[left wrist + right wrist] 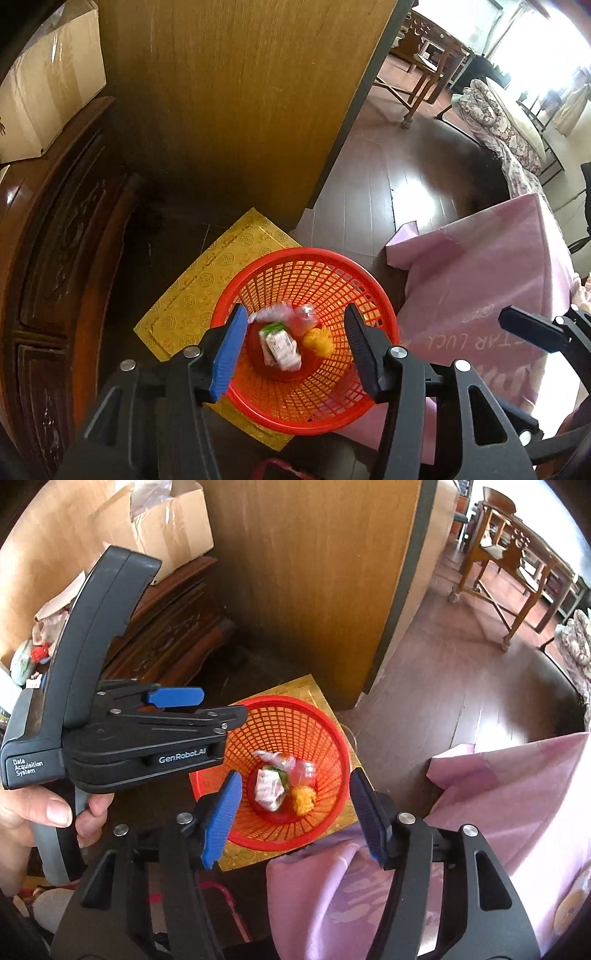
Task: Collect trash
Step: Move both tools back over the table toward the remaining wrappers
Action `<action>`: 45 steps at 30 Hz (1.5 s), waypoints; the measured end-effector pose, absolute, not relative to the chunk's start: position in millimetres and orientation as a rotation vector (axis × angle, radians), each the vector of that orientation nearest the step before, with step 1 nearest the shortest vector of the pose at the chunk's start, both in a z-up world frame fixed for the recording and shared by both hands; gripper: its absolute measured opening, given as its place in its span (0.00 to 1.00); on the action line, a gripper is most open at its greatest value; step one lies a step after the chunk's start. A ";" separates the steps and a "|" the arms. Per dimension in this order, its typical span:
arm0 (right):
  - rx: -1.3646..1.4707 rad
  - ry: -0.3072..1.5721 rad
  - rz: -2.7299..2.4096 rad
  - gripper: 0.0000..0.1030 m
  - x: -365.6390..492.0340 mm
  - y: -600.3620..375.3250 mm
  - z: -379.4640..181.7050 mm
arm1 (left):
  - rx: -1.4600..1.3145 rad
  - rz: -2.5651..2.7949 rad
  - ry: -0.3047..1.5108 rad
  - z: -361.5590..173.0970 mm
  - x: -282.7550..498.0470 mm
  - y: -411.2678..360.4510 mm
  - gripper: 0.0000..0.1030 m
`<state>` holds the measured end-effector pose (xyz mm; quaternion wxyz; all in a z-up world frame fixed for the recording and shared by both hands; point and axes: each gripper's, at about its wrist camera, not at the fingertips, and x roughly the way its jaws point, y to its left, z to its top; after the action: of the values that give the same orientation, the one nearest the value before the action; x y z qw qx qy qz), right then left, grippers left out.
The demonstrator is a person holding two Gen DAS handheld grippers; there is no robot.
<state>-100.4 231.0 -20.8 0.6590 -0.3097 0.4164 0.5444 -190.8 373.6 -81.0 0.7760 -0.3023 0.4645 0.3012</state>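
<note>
A red mesh basket [258, 266] [332, 723] stands on the floor. In its bottom lie a white and green carton [280, 347] [271, 788], a crumpled yellow piece [317, 341] [303, 799] and a clear pinkish wrapper [291, 314] [295, 770]. My left gripper [295, 314] hangs over the basket, pointing steeply down, open, with nothing between its pads. My right gripper [295, 779] hovers over the same basket, open and empty too. In the right wrist view the left gripper [214, 706] shows from the side, above the basket's left rim, held by a person's hand [37, 812].
The basket rests on a flat yellow patterned box [207, 280]. A pink cloth [498, 280] drapes close on the right. A wooden panel [240, 110] rises behind, a dark carved cabinet [55, 240] with a cardboard box [48, 85] stands left. Wooden chairs [509, 554] stand far right.
</note>
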 end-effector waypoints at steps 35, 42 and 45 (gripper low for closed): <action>-0.315 0.784 0.860 0.83 -6.9 -38.1 48.6 | -0.380 0.345 0.944 20.2 -56.1 170.6 0.87; -0.244 0.776 0.785 0.84 23.0 -86.7 44.5 | -0.330 0.282 0.962 16.8 -13.5 121.4 0.88; -0.218 0.763 0.739 0.84 38.2 -106.0 42.1 | -0.315 0.260 0.970 13.7 2.7 104.0 0.88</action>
<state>38.2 -106.0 42.1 0.8567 -0.1039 0.3630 0.3515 2.7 104.0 13.7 0.8647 -0.1504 0.4630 0.1240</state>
